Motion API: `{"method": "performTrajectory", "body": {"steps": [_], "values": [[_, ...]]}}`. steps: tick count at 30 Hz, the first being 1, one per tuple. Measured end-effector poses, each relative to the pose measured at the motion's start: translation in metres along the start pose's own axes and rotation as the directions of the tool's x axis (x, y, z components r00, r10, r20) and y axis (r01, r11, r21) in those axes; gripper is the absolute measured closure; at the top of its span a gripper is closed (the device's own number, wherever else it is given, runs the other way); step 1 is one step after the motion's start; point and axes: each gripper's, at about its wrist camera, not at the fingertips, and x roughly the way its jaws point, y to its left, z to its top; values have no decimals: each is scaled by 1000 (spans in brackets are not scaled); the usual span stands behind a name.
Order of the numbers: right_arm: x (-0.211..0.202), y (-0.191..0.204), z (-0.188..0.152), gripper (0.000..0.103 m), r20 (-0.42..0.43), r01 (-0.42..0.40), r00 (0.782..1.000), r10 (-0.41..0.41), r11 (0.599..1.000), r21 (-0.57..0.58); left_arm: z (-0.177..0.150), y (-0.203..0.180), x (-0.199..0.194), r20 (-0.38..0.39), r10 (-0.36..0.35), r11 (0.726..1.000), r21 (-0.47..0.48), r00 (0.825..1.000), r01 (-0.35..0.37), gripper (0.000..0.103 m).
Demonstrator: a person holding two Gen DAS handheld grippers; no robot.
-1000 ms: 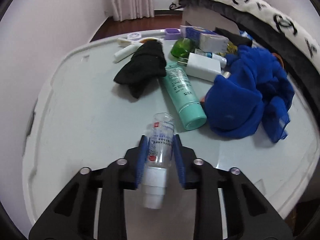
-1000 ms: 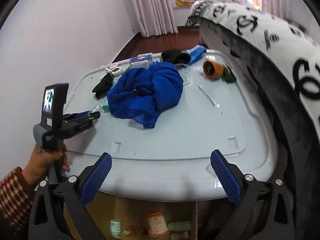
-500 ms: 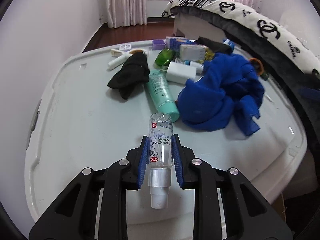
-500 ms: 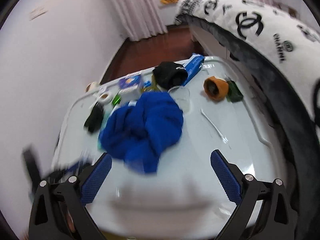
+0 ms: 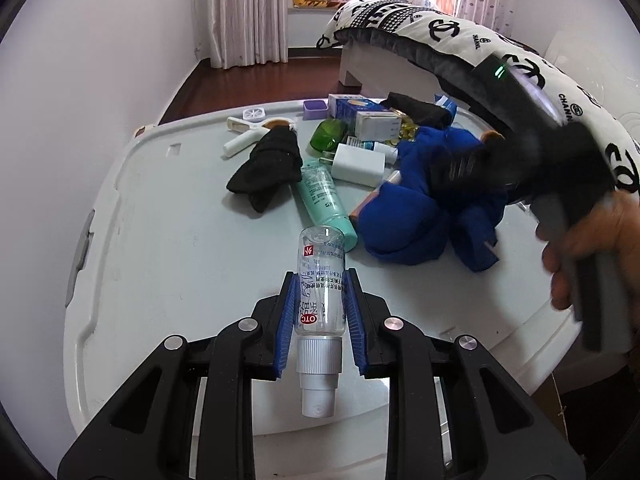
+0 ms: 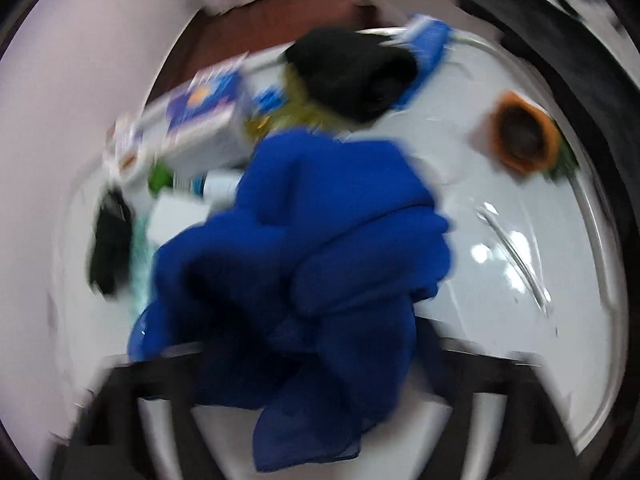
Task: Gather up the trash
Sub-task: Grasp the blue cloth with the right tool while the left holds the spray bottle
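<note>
A clear spray bottle [image 5: 320,304] with a white cap and a red OTC mark sits cap-toward-camera in my left gripper [image 5: 320,276], which is shut on it above the white plastic lid [image 5: 168,240]. A crumpled blue cloth [image 5: 408,216] lies right of the middle. My right gripper [image 5: 452,168], a blurred black shape held by a hand [image 5: 592,248], points steeply down over it. In the blurred right wrist view the blue cloth [image 6: 320,240] fills the space between the jaws of my right gripper [image 6: 304,360], which are closing and still stand apart.
On the lid lie a green tube [image 5: 324,200], a black sock [image 5: 268,168], a white charger [image 5: 358,162], small boxes [image 5: 360,114] and an orange item [image 6: 520,140]. A bed with a black-and-white blanket [image 5: 440,36] borders the right side.
My right gripper swung from the lid's near edge in and down over the blue cloth, its jaws narrowing. The left gripper rose a little with the bottle, which now sits straighter.
</note>
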Motion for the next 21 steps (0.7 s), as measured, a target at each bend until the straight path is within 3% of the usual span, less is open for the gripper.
{"method": "performTrajectory", "body": {"steps": [3, 6, 10, 16, 21], "values": [[-6, 9, -5, 71, 38, 14, 999, -11, 997, -77, -1, 2, -1, -4, -4, 1000, -6, 1000, 4, 79], [-13, 6, -8, 81, 40, -24, 999, 28, 996, -86, -1, 2, -3, -5, -11, 1000, -9, 1000, 11, 79], [-26, -4, -17, 84, 65, -68, 995, 74, 993, -93, -1, 2, -3, -1, -11, 1000, -8, 1000, 11, 79], [-48, -10, -28, 85, 140, -67, 987, 82, 992, -107, -1, 0, -6, 7, -13, 1000, -5, 1000, 13, 79], [-104, -17, -54, 85, 219, -99, 967, 129, 985, -145, -1, -3, -16, 35, -17, 1000, 1, 999, 17, 79]]}}
